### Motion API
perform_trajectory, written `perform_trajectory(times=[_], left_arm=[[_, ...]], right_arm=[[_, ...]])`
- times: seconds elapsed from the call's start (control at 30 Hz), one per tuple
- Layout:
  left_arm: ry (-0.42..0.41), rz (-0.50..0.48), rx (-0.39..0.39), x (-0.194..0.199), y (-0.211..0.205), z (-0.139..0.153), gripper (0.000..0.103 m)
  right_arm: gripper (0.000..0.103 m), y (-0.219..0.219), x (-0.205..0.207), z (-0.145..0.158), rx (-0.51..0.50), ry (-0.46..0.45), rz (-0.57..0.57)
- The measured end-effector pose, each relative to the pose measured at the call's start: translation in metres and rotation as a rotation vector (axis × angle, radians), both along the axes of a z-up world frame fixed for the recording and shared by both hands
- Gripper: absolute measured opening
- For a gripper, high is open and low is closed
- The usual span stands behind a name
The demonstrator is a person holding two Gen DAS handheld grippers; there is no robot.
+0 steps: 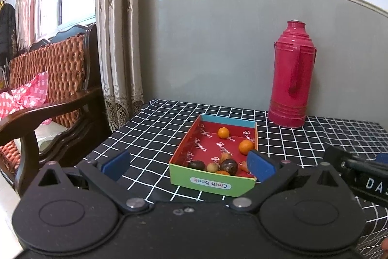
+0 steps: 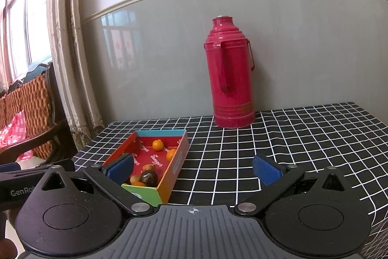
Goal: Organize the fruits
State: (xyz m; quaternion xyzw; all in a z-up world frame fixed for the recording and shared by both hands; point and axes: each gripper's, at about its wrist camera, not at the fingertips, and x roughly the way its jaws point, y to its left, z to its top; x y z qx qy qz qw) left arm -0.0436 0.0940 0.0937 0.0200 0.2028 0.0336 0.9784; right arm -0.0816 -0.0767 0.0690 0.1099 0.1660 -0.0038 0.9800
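- We are seeing all visible fruits lying inside the cardboard box (image 1: 213, 180); none are showing on the checked tablecloth (image 2: 291, 149), so we are judging the gathering nearly finished.
- Two oranges (image 1: 223, 132) are resting toward the box's 12 o'clock end; dark and mixed fruits (image 1: 229, 166) are clustering at 6 o'clock.
- We are holding the left gripper (image 1: 188, 165) and right gripper (image 2: 194, 170) with jaws apart, gripping nothing.
- The red thermos (image 2: 231, 72) is standing at 1 o'clock.

Bare checked tablecloth (image 2: 303, 149) right of box (image 2: 169, 169); thermos (image 2: 230, 79) at back wall.
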Motion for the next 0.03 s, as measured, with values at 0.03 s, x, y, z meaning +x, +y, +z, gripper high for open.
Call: perform_trajectory(times=[0.03], left_arm=[[0.005, -0.005, 0.007, 0.0022, -0.0020, -0.0016, 0.097]], right_arm=[[0.103, -0.0012, 0.0020, -0.0018, 0.003, 0.004, -0.002]])
